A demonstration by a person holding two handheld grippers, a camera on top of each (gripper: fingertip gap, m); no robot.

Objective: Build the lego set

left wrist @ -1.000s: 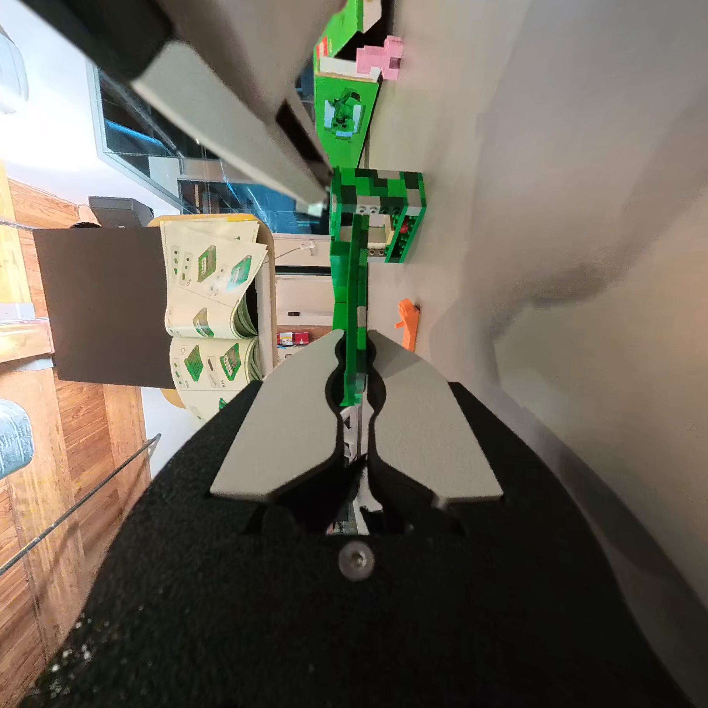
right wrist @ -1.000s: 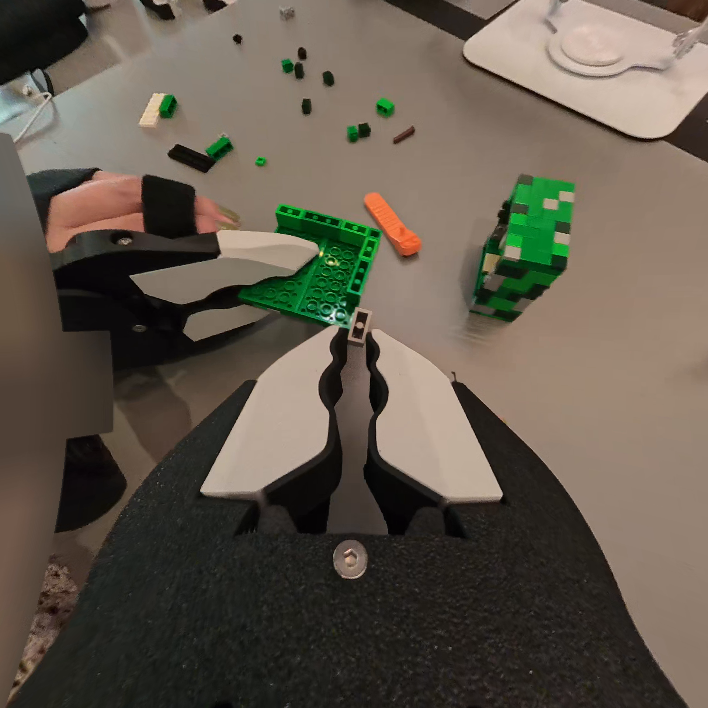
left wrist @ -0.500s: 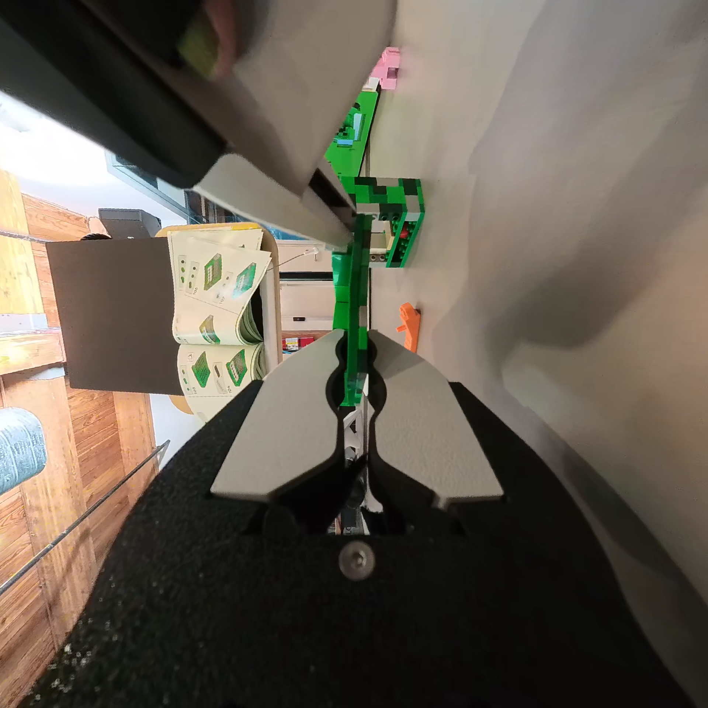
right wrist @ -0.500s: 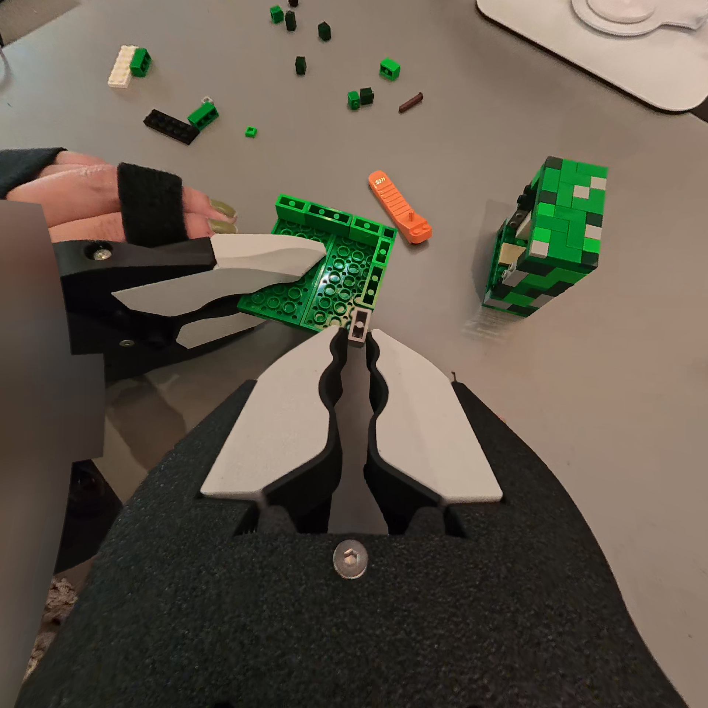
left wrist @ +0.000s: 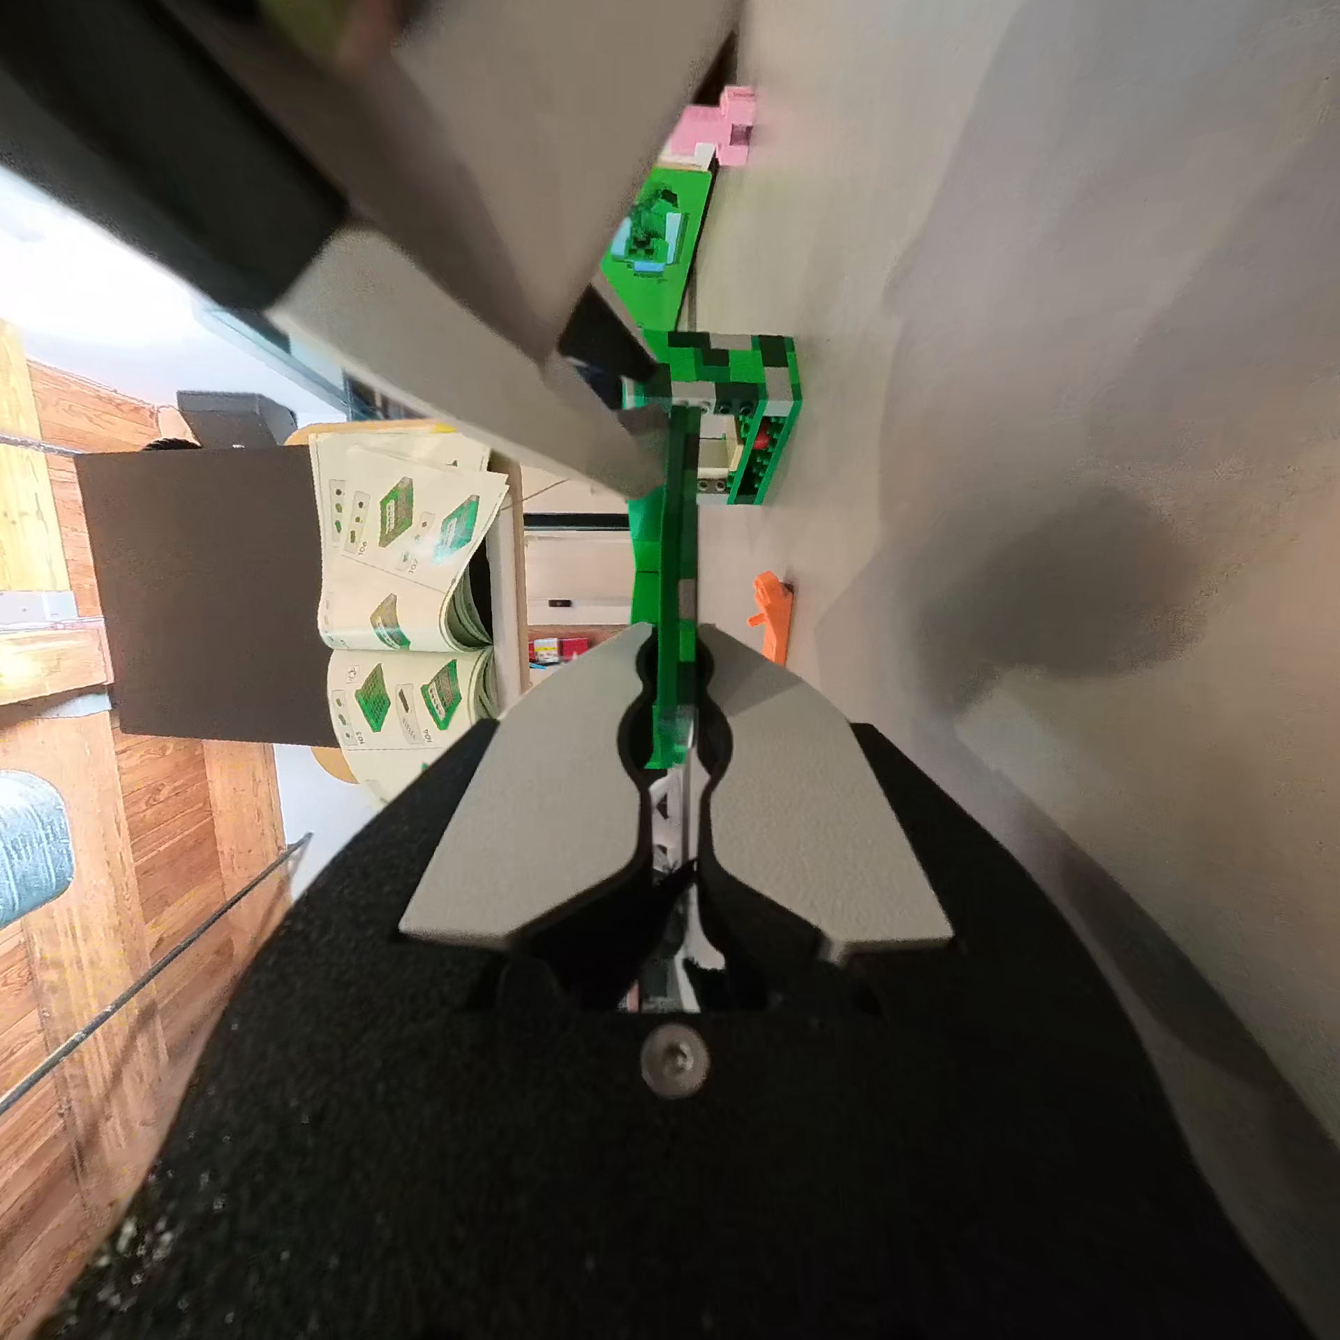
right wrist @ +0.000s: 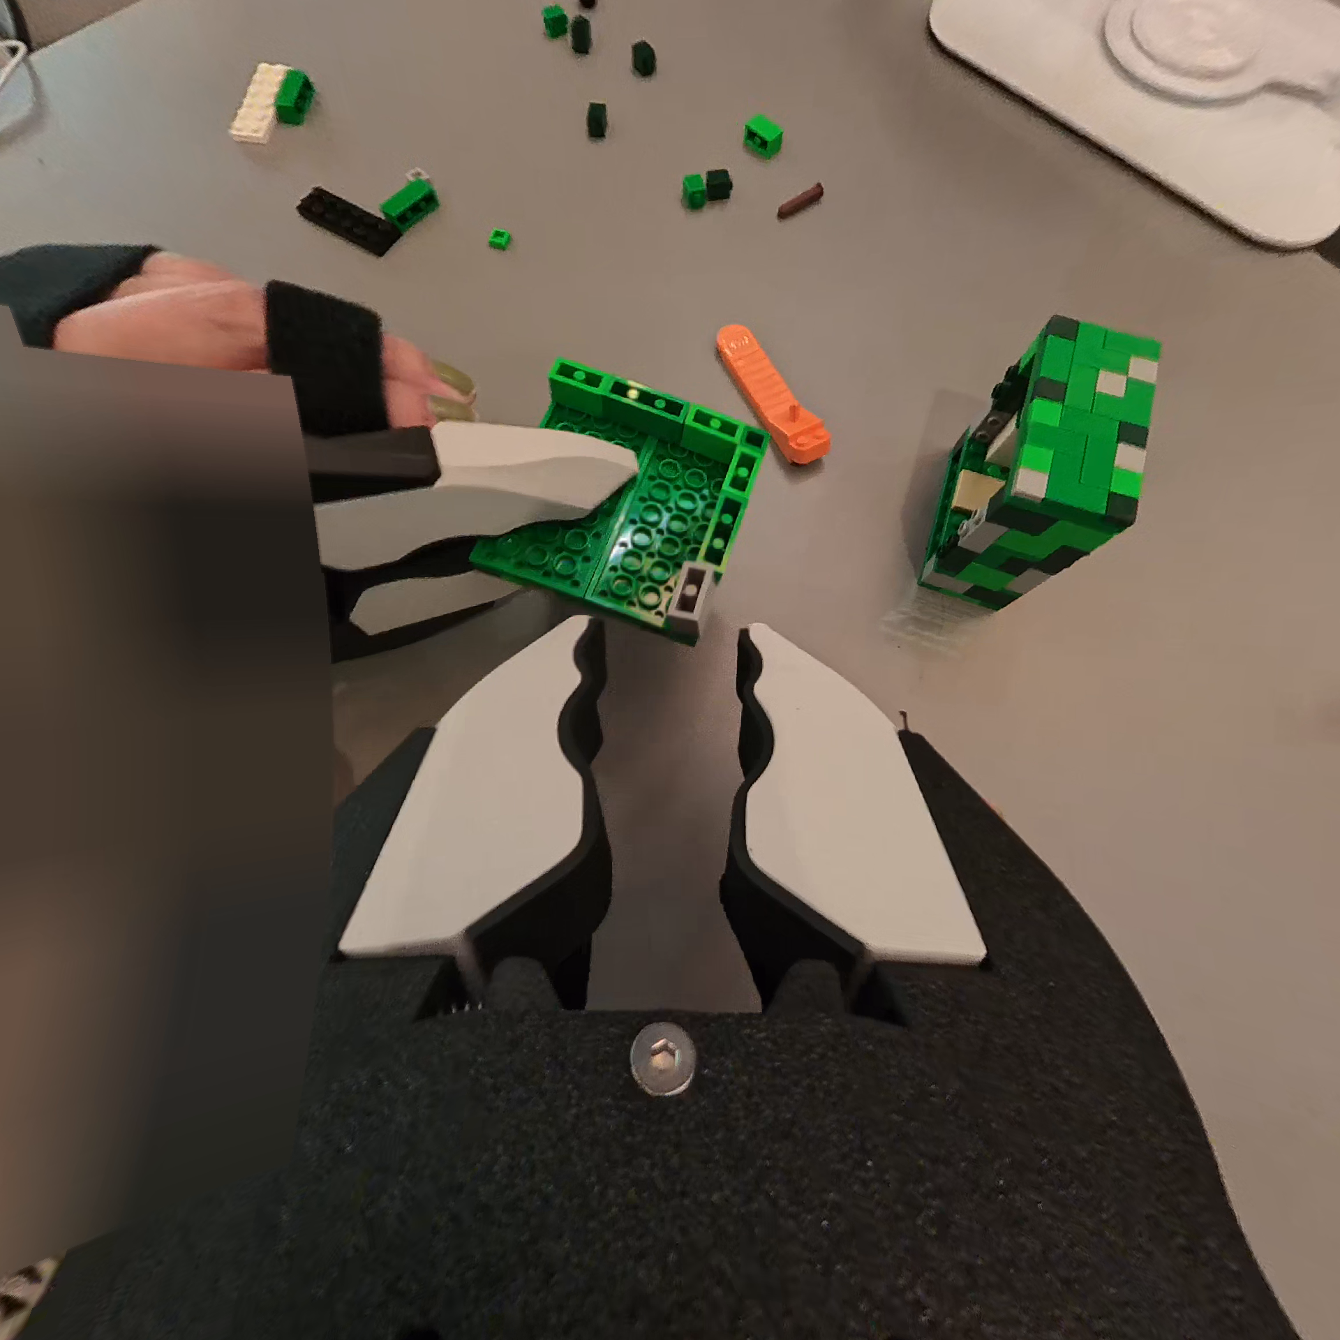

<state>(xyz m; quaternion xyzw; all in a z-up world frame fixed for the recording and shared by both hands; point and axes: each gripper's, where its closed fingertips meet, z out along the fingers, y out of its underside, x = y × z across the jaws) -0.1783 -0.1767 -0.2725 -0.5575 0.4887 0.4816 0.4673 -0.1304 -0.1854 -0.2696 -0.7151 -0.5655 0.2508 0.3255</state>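
The green plate (right wrist: pixel 638 522) is held above the bench (right wrist: pixel 943 725), clamped by the left gripper (left wrist: pixel 678 652) so it stays steady for pressing. A grey brick (right wrist: pixel 692 596) sits on its near corner. The right gripper (right wrist: pixel 667 638), jaws apart and empty, sits just short of that brick.

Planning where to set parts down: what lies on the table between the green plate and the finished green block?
Only the orange brick separator, beside the green plate; toward the green block it's bare table, per the right wrist view.

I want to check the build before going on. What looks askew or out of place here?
Nothing looks damaged. The green plate is held tilted off the table by the left gripper, with a grey brick on its near corner. The right gripper is open just behind it.
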